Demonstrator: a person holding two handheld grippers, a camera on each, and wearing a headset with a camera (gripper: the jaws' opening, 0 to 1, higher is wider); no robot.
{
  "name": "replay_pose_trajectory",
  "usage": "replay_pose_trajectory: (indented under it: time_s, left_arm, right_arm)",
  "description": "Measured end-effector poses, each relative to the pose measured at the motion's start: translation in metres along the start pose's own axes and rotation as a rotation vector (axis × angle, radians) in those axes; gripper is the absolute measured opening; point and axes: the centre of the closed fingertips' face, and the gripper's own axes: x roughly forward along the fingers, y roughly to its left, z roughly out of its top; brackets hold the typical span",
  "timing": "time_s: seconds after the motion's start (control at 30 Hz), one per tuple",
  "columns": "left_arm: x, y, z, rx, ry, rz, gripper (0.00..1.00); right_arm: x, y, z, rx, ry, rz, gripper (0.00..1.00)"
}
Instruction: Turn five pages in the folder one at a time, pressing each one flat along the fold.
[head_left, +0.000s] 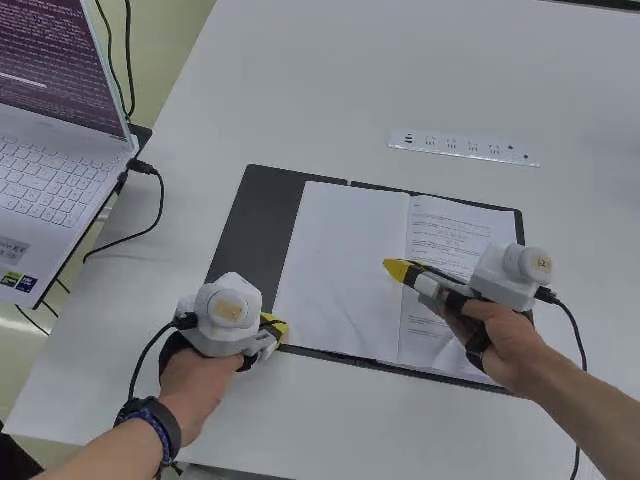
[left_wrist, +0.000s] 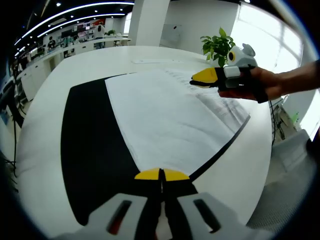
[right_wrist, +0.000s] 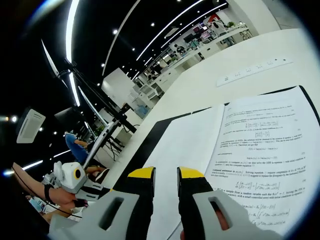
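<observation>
laptop (head_left: 50, 130) stands open at the far left of the white table (head_left: 330, 60), with a black cable (head_left: 150, 215) plugged into its side and looping down past the table edge. your left gripper (head_left: 272, 327) comes next: it sits low at the near left corner of the blank page (head_left: 340, 270), and its yellow tips meet with no gap in the left gripper view (whether they pinch any paper, you cannot tell). the folder (head_left: 255, 220) lies open and flat in the middle of the table, with its black cover exposed on the left side. the blank page covers the centre of the folder, its left edge lying on the black cover. your right gripper (head_left: 395, 268) points leftward over the fold, where the blank page meets the printed page (head_left: 455, 235). its jaws stand slightly apart with nothing between them, as the right gripper view shows. you cannot tell whether its tips touch the paper. the printed page lies on the right half of the folder, partly under your right hand (head_left: 505, 340). a white power strip (head_left: 463, 147) lies on the table beyond the folder's far right corner, apart from it.
</observation>
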Motion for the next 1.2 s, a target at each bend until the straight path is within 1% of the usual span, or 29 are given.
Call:
replay_pose_trajectory:
  time_s: [0.03, 0.07, 0.1, 0.23, 0.33, 0.43, 0.5, 0.53, 0.73, 0.77, 0.83, 0.87, 0.9, 1.2]
  left_arm:
    - [0.000, 0.000, 0.000, 0.005, -0.001, 0.001, 0.00]
    - [0.000, 0.000, 0.000, 0.008, -0.002, 0.000, 0.00]
    - [0.000, 0.000, 0.000, 0.004, -0.003, -0.001, 0.00]
    - [0.001, 0.000, 0.000, -0.006, -0.007, -0.002, 0.00]
    - [0.002, 0.001, 0.000, -0.011, -0.011, -0.002, 0.00]
    - [0.002, 0.001, 0.000, -0.007, -0.011, -0.003, 0.00]
    - [0.002, 0.001, 0.000, -0.002, -0.012, 0.000, 0.00]
    - [0.002, 0.001, 0.000, -0.007, -0.012, 0.003, 0.00]
    - [0.003, 0.001, 0.000, -0.007, -0.012, 0.002, 0.00]
    - [0.003, 0.001, 0.000, -0.005, -0.011, 0.001, 0.00]
    - [0.003, 0.001, 0.000, -0.001, -0.010, -0.002, 0.00]
    - [0.003, 0.001, 0.000, -0.001, -0.010, -0.002, 0.00]
    - [0.004, 0.001, 0.000, 0.000, -0.009, -0.003, 0.00]
    - [0.005, 0.001, 0.000, 0.011, -0.008, -0.002, 0.00]
  right_arm:
    - [0.002, -0.004, -0.001, -0.011, 0.009, -0.015, 0.13]
    - [0.003, -0.005, -0.001, -0.021, 0.010, -0.017, 0.11]
    - [0.005, -0.010, -0.001, -0.019, 0.006, -0.020, 0.11]
    - [0.010, -0.025, 0.006, 0.016, -0.031, -0.045, 0.08]
    - [0.013, -0.032, 0.011, 0.031, -0.050, -0.057, 0.07]
    - [0.014, -0.035, 0.016, 0.044, -0.070, -0.069, 0.04]
    - [0.014, -0.034, 0.015, 0.056, -0.071, -0.073, 0.00]
    - [0.015, -0.030, 0.013, 0.072, -0.067, -0.063, 0.00]
    - [0.017, -0.029, 0.004, 0.054, -0.032, -0.073, 0.00]
    - [0.017, -0.027, 0.006, 0.057, -0.038, -0.066, 0.00]
    - [0.018, -0.027, 0.008, 0.051, -0.040, -0.071, 0.00]
    - [0.018, -0.028, 0.009, 0.049, -0.044, -0.074, 0.00]
    - [0.018, -0.030, 0.011, 0.068, -0.050, -0.077, 0.00]
    - [0.024, -0.041, 0.027, 0.089, -0.099, -0.097, 0.00]
